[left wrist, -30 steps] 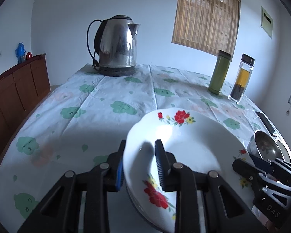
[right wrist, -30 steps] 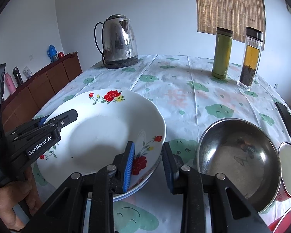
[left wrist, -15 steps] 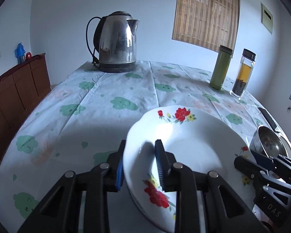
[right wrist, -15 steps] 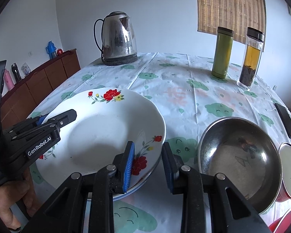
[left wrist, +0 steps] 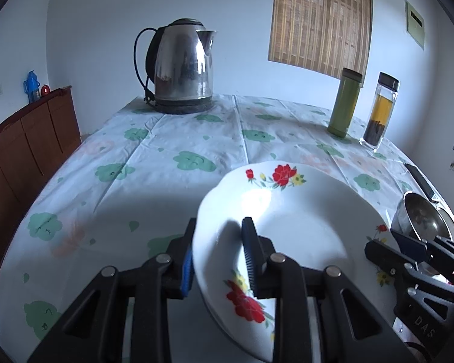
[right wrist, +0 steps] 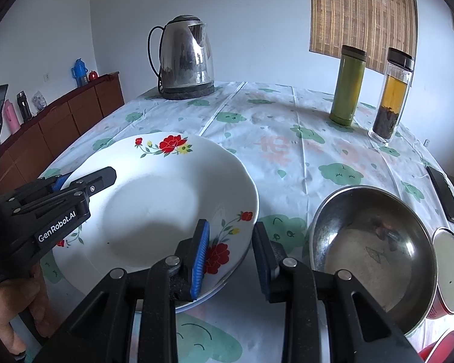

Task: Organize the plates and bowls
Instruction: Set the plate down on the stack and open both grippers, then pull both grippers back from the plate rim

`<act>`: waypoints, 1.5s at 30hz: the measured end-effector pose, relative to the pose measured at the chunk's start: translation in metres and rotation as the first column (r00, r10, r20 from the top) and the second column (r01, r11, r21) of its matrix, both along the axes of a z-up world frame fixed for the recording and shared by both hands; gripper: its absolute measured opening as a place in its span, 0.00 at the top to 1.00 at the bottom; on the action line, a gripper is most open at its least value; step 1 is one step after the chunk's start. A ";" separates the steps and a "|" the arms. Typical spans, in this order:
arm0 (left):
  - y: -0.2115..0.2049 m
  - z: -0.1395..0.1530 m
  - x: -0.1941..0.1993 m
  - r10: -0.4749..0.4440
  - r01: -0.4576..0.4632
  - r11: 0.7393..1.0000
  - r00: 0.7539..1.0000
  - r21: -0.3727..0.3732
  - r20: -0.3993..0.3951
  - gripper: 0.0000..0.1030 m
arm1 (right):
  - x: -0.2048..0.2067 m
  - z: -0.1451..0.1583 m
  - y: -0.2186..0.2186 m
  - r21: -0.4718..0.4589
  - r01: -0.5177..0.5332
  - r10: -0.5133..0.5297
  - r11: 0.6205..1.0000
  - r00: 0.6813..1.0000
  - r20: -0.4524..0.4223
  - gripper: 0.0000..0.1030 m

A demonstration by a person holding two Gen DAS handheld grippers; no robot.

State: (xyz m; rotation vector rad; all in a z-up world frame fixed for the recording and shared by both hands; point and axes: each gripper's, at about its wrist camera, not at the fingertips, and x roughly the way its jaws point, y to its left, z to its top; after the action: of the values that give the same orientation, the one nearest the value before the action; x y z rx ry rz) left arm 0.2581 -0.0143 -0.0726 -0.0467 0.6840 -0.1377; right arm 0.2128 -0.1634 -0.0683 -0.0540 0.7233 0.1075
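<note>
A white deep plate with red flowers (right wrist: 154,205) rests on a second plate whose bluish rim (right wrist: 218,287) shows under its near edge. My left gripper (left wrist: 218,230) is shut on the top plate's left rim, one pad outside and one inside. In the right wrist view the left gripper (right wrist: 84,181) shows at the plate's left edge. My right gripper (right wrist: 230,227) is shut on the same plate's right rim by a red flower. It shows in the left wrist view as the right gripper (left wrist: 390,242). A steel bowl (right wrist: 372,248) sits just right of the plates.
A kettle (right wrist: 186,57) stands at the far end of the flowered tablecloth. A green flask (right wrist: 346,84) and a glass bottle (right wrist: 393,96) stand far right. A phone (right wrist: 445,193) and a lidded red bowl (right wrist: 451,275) lie at the right edge. A sideboard (right wrist: 60,121) lines the left wall.
</note>
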 end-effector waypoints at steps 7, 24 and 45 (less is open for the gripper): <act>-0.002 0.000 -0.001 0.001 -0.001 0.999 1.000 0.043 -0.001 0.74 | 0.001 -0.002 0.003 -0.022 -0.002 0.002 1.000 1.000 0.003 0.70; -0.004 -0.004 0.000 0.007 -0.004 0.997 0.999 0.074 -0.035 0.73 | 0.001 -0.004 0.006 -0.068 -0.004 0.004 0.998 1.000 0.002 0.71; 0.000 0.002 -0.006 0.024 -0.024 0.998 1.000 0.052 0.006 0.36 | -0.003 -0.008 0.018 -0.107 -0.039 0.041 0.993 0.999 0.018 0.52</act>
State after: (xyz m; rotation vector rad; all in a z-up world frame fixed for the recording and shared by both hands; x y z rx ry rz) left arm 0.2524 -0.0147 -0.0710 -0.0048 0.6806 -0.0970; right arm 0.2096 -0.1450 -0.0758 -0.1716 0.7079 0.1064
